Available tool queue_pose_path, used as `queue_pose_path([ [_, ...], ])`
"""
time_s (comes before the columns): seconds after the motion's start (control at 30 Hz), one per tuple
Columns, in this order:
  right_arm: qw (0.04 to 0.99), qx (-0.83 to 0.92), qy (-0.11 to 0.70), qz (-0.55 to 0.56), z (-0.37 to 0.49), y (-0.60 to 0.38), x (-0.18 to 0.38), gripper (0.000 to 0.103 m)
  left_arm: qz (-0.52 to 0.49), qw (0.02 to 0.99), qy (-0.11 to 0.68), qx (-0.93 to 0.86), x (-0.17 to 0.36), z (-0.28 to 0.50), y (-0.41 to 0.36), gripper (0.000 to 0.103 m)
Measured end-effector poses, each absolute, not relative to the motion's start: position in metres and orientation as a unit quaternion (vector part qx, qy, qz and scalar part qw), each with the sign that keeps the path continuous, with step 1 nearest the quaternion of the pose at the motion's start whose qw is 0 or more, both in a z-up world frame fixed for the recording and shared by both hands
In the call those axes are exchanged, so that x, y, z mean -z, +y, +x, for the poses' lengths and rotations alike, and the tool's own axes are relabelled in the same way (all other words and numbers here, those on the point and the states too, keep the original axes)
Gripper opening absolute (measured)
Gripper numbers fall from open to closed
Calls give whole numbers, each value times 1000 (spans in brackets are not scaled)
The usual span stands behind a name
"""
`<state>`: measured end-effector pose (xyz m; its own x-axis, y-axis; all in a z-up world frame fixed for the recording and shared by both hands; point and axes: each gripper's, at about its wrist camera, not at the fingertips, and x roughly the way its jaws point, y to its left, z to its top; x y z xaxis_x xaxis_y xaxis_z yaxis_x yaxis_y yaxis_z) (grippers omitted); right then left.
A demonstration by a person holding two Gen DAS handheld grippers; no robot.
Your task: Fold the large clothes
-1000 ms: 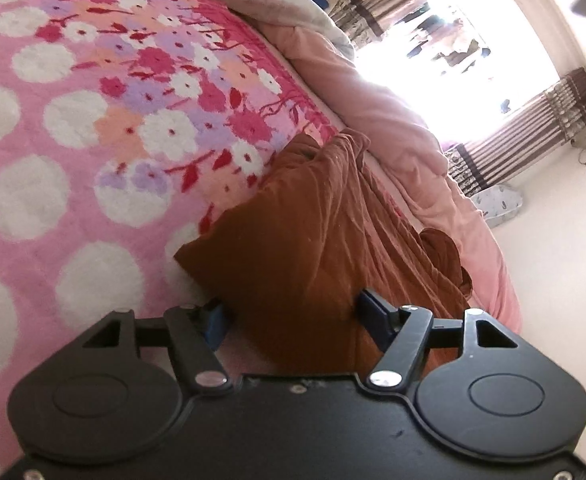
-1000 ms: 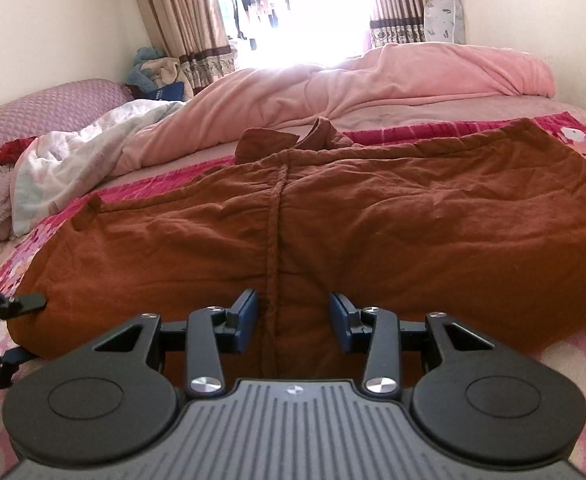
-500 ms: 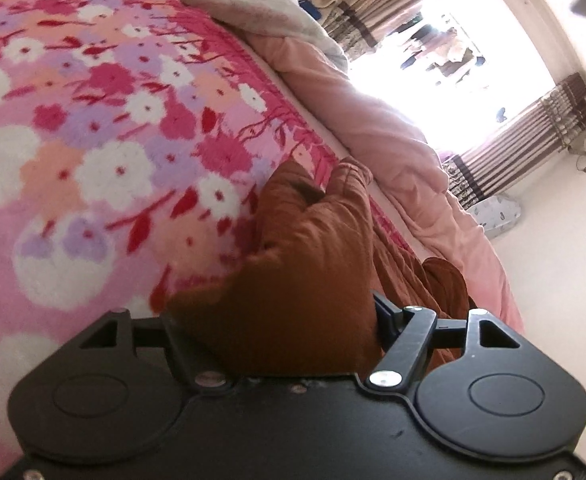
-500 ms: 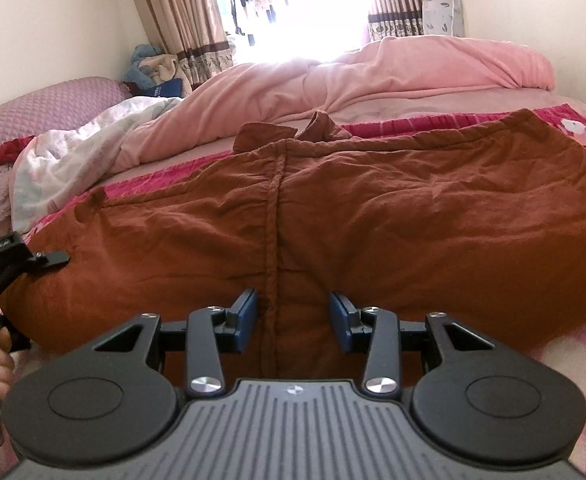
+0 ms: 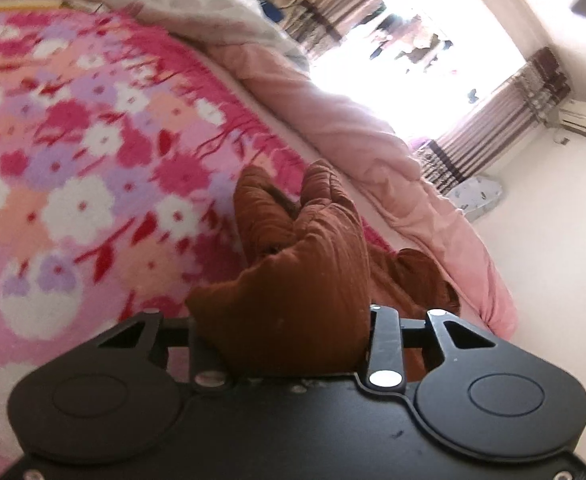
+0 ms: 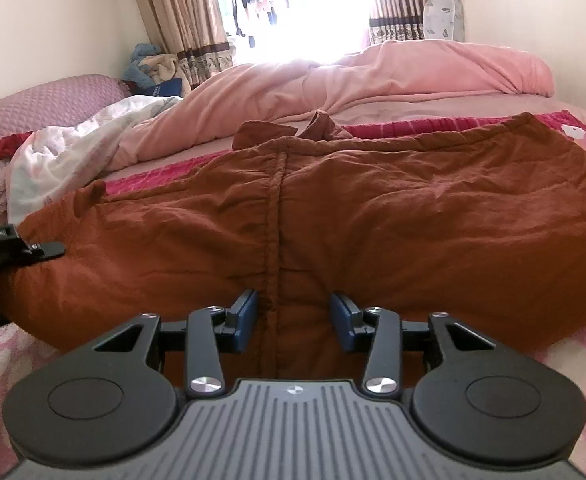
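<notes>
2 grippers: left gripper (image 5: 289,344) now clamps the brown garment (image 6: 373,216) corner, lifted
Right gripper (image 6: 293,322): wide, hovering
Meaning: fold starting

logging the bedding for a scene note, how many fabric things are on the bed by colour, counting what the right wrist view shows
Brown: 1, the brown garment, the left gripper at its left end
Pink: 2, the pink duvet and the floral blanket
White: 1, the white sheet
Purple: 1, the purple pillow
Total: 5
</notes>
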<state>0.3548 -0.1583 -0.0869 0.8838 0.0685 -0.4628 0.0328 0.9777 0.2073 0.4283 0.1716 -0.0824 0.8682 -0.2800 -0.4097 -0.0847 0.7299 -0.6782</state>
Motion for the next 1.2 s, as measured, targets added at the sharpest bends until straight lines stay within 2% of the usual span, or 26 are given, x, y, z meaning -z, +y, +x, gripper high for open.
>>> queue_pose_path([
  [0.1,966,-11,219,134,346,-172,80,49,-348,904,239,63,66,426,164,36],
  [0.23,977,63,169,113,327,-193,65,49,-338,910,225,83,42,425,149,34],
  [0.43,961,118,188,165,317,-255,71,49,-334,906,209,154,-2,423,100,30],
  [0.7,949,157,174,209,281,-314,82,49,-275,901,206,265,-56,433,-43,29],
  [0.87,947,173,159,219,260,-342,80,49,-254,880,242,321,-45,447,-147,29],
  [0.93,946,181,155,219,253,-352,79,49,-237,874,273,324,-22,456,-189,35],
  [1.0,944,190,156,218,245,-361,80,49,-200,870,319,318,6,466,-231,60],
  [1.03,943,193,159,219,242,-366,80,49,-176,863,344,326,21,472,-251,66],
  [1.1,942,198,164,218,235,-374,82,49,-135,851,376,340,40,478,-277,69],
  [1.2,941,197,163,222,226,-381,82,49,-132,849,366,358,30,479,-276,70],
])
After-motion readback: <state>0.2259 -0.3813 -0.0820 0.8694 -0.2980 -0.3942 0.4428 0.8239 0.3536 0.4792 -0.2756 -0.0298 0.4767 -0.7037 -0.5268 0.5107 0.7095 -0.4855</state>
